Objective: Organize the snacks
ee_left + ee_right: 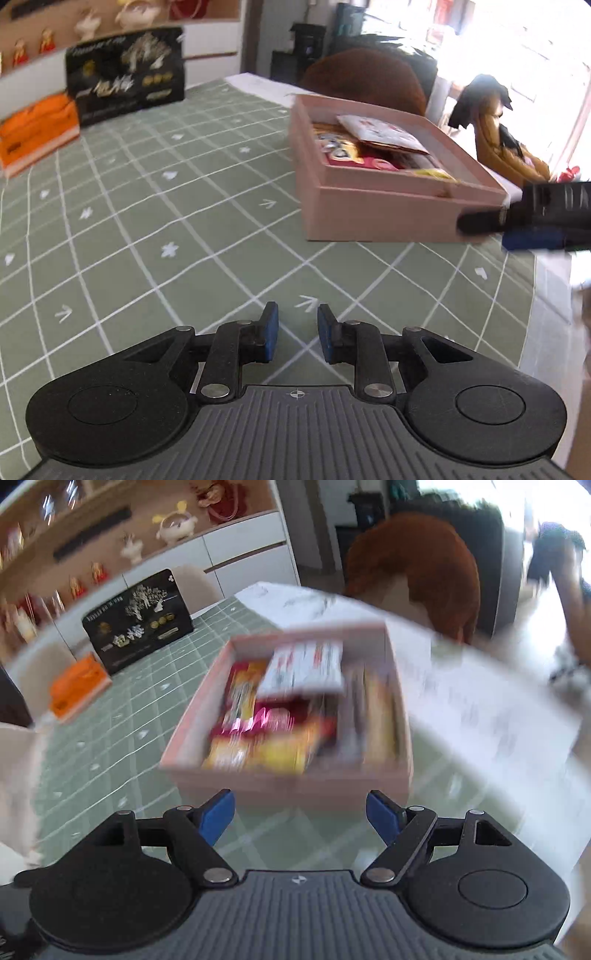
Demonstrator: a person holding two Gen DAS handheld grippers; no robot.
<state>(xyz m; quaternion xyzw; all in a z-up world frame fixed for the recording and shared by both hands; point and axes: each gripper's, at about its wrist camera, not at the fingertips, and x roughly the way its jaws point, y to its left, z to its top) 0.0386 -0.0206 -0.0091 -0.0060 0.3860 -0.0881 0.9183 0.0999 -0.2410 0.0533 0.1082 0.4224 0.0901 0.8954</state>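
Note:
A pink box (369, 218) stands on the green checked tablecloth (147, 221), holding several snack packets (380, 136). In the right wrist view the box (295, 786) is just ahead, blurred, with a white packet (306, 668) on top of red and yellow ones (266, 746). My left gripper (297, 332) is open and empty, low over the cloth, left of and nearer than the box. My right gripper (300, 818) is wide open and empty before the box's near wall; it also shows in the left wrist view (524, 218) beside the box's right corner.
A black gift box (125, 77) and an orange box (37, 129) stand at the table's far left. A brown chair back (365, 77) is behind the table. A white runner (480, 701) lies right of the pink box. Shelves with ornaments (129, 535) line the wall.

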